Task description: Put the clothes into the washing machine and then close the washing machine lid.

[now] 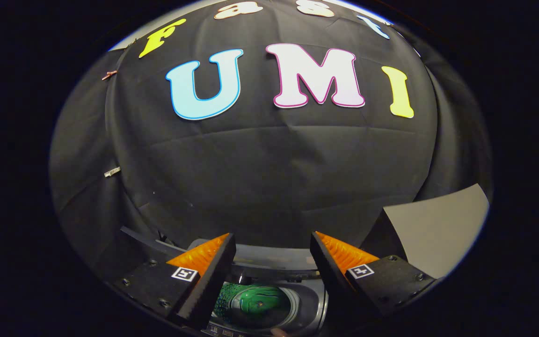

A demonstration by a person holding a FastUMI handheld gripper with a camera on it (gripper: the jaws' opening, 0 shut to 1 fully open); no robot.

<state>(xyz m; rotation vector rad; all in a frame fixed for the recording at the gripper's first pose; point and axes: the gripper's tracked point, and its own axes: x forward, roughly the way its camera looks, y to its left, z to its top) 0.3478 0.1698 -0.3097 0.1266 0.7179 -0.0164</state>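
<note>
two claw fingers, washing machine half-hidden

Below my spread fingers I see the washing machine, lid open, its round drum glinting green inside. I can't make out any clothes.

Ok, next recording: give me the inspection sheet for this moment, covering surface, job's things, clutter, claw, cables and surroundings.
Surface: pale grey tabletop beyond the right finger.
Job's things: washing machine low between the fingers, its opening uncovered, green-lit drum visible inside; no clothes seen.
Clutter: nothing seen.
Claw: claw open, holding nothing, fingers spread above the washing machine.
Cables: nothing seen.
Surroundings: black cloth booth wall ahead, two small clips on its left side.
</note>
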